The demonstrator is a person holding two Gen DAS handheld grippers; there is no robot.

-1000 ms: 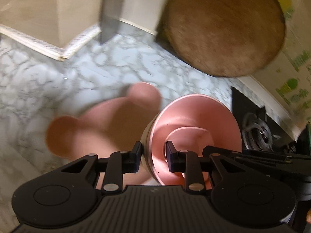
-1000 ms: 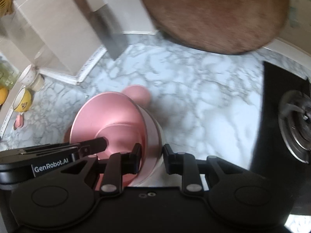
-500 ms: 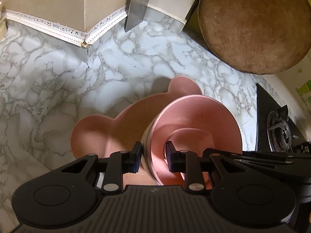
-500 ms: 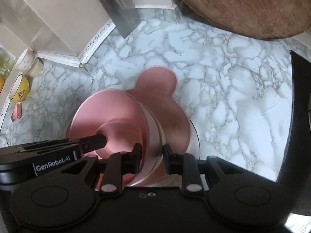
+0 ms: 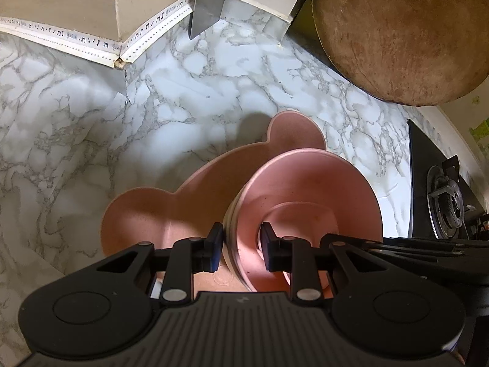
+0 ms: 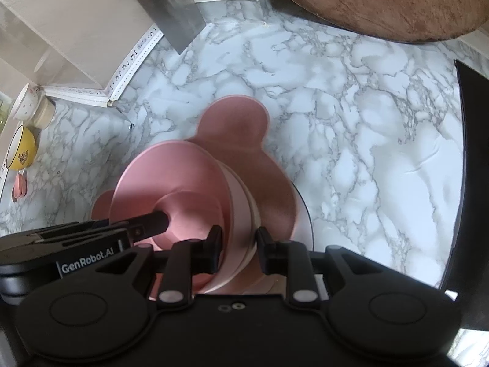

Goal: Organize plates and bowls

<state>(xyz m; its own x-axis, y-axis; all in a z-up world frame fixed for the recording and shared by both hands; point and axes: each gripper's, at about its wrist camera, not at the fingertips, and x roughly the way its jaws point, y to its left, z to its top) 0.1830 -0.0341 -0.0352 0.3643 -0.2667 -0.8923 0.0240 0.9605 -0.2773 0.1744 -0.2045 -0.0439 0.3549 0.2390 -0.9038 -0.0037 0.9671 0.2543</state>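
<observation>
1. Left gripper (image 5: 241,246): jaws clamped on the nine-o'clock rim of the pink round bowl stack (image 5: 308,195), two or three nested.
2. One pink bear-shaped plate (image 6: 244,128) lies beneath on the marble counter (image 6: 351,122).
3. Right gripper (image 6: 237,249): grips the stack's three-o'clock rim.
4. One yellow mug (image 6: 21,150), nine o'clock.

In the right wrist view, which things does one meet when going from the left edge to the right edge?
Yellow cup → pink bowls, gripped by both grippers, the left and the right → bear-shaped pink plate → bare marble counter → black stove edge.
</observation>
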